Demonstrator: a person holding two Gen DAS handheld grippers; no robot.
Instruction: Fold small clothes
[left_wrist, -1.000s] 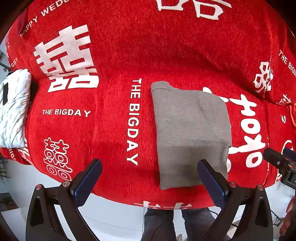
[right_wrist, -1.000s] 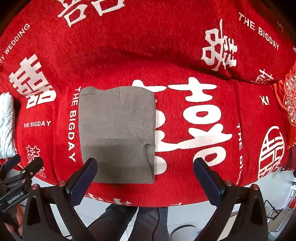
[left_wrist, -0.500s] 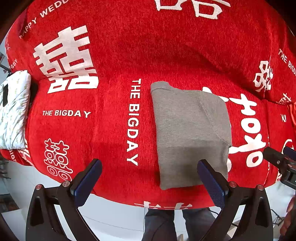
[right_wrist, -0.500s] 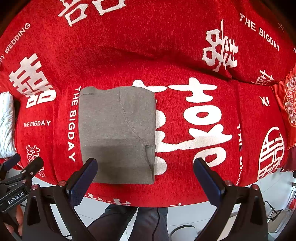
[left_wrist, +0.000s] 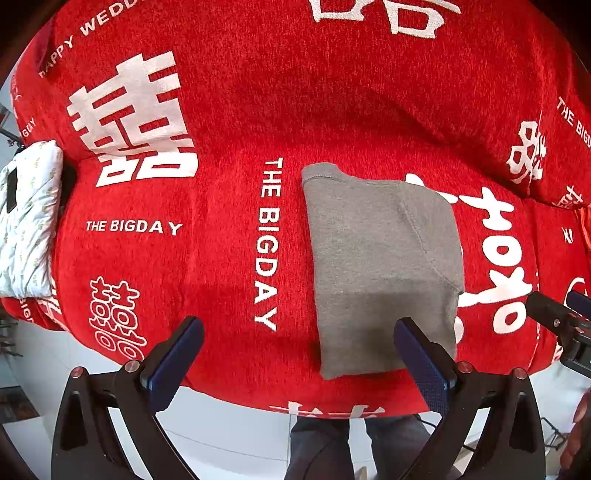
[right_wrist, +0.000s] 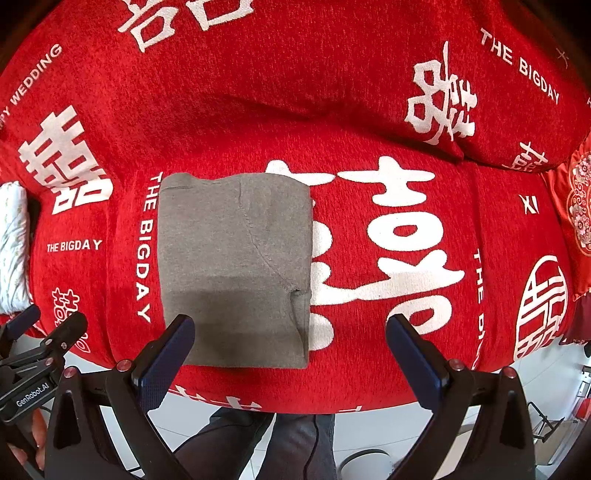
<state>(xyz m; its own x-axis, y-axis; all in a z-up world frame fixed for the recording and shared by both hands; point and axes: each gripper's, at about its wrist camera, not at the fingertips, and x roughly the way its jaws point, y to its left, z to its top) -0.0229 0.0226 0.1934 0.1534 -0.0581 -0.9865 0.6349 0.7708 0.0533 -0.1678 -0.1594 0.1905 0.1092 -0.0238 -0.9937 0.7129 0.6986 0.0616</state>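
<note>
My left gripper (left_wrist: 299, 354) hangs above the near edge of the red blanket (left_wrist: 229, 122), its two blue-padded fingers (left_wrist: 177, 360) spread wide apart with nothing between them. My right gripper (right_wrist: 290, 354) is the same: fingers (right_wrist: 413, 360) released, wide apart, holding nothing, raised clear of the cloth.

The grey garment (right_wrist: 234, 269) lies folded into a neat rectangle on the blanket, flat and touching neither gripper. In the right view it sits to the left of centre, just beside the white words "THE BIGDAY" that run down its left edge, and it covers the left part of a big white character printed on the blanket. A curved seam runs across its top layer, and a ribbed band shows at its far left corner. In the left view the same garment (left_wrist: 380, 266) lies to the right of centre; my left gripper's right finger overlaps its near right corner in the picture, but is above it. A shadow falls across the near part of the garment.

At the far left of the blanket lies a white quilted cushion (left_wrist: 26, 221) with a small leaf print, well apart from the garment. At the far right in the right view a red embroidered cushion (right_wrist: 576, 206) shows at the edge. Below the blanket's near edge I see my dark trouser legs (right_wrist: 258, 443) and a pale floor (left_wrist: 229, 424).
</note>
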